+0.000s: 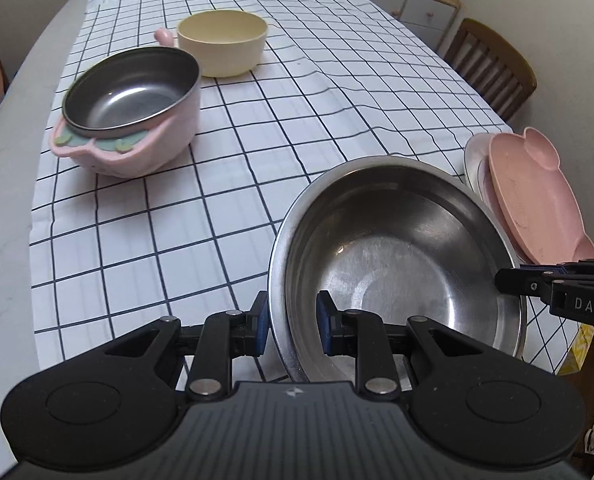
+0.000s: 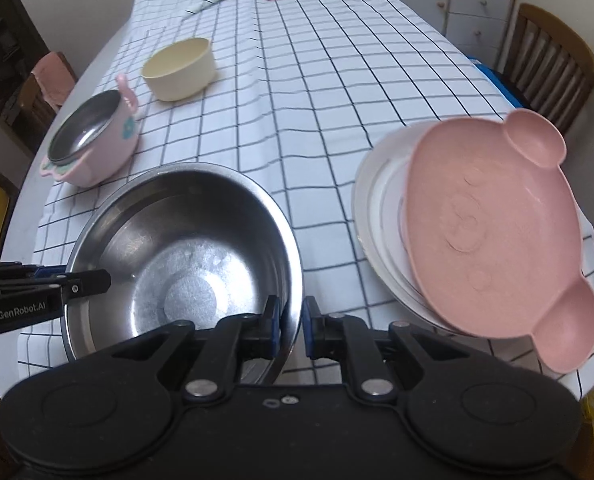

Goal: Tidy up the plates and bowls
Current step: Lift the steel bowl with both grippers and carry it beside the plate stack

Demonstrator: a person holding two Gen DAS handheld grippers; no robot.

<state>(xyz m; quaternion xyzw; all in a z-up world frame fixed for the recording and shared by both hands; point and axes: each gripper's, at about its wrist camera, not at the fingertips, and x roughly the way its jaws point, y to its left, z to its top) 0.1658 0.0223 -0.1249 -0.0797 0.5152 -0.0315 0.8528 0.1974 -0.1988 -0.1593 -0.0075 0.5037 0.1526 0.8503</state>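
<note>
Steel bowl (image 1: 397,264), wide and empty, sits tilted over the checked cloth of the worktop (image 1: 225,208), pinched at opposite rims by both claws. We see the left claw (image 1: 291,322) clamping its left rim and the right claw (image 2: 293,326) clamping its right rim. Beside it on the right lies a pink eared plate (image 2: 493,236) atop a white plate (image 2: 373,200). Farther off stand a pink steel-lined bowl (image 1: 133,112) and a cream bowl (image 1: 223,46). Only the right view shows the plates' full outline.
</note>
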